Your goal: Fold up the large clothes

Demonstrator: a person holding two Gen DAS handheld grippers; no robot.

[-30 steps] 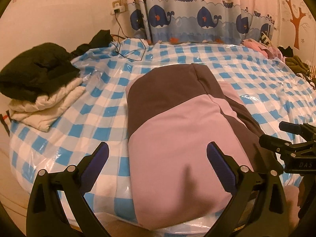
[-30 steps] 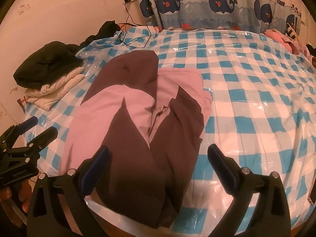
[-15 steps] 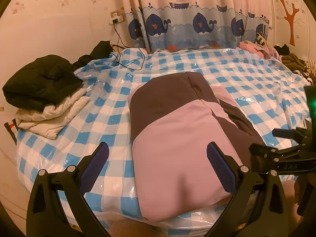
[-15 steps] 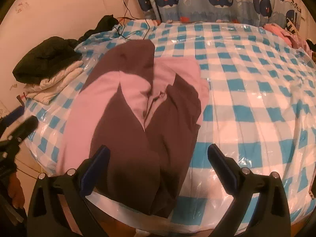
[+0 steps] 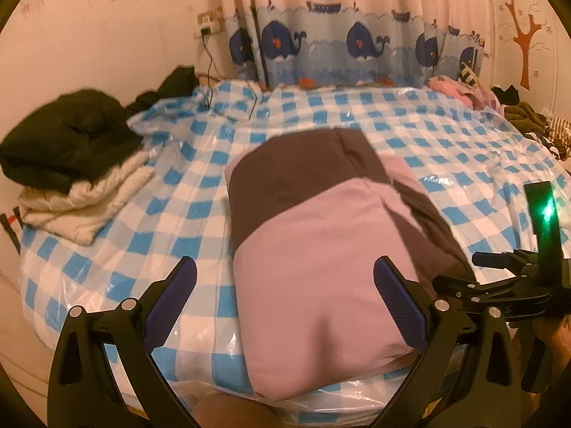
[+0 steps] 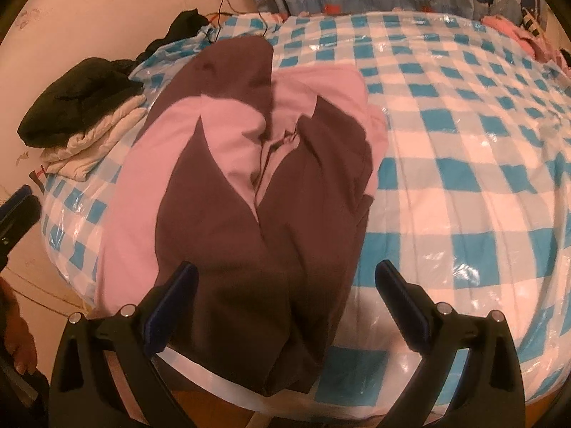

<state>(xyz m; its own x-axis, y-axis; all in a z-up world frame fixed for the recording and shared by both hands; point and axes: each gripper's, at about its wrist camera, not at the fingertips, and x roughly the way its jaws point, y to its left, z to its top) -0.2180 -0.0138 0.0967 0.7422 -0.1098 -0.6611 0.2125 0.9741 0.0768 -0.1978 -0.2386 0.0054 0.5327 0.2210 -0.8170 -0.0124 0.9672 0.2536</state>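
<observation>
- Left wrist view shows the left tool (image 5: 284, 285) with its two fingers spread wide and nothing between them. It hangs over the near end of the pink and brown garment (image 5: 321, 249).
- Right wrist view shows the right tool (image 6: 285, 287) spread wide too, with nothing in it. It hangs over the brown part of the garment (image 6: 249, 196).
- The garment lies partly folded on the bed (image 5: 446, 142), near the front edge. The bed has a blue and white checked cover under shiny clear plastic.
- A stack of folded clothes (image 5: 71, 171), black on top and white below, sits at the left side of the bed, well apart from the garment.
- A whale curtain (image 5: 339, 42) hangs behind the bed.
- More clothes (image 5: 464, 94) lie in a heap at the far right corner.
</observation>
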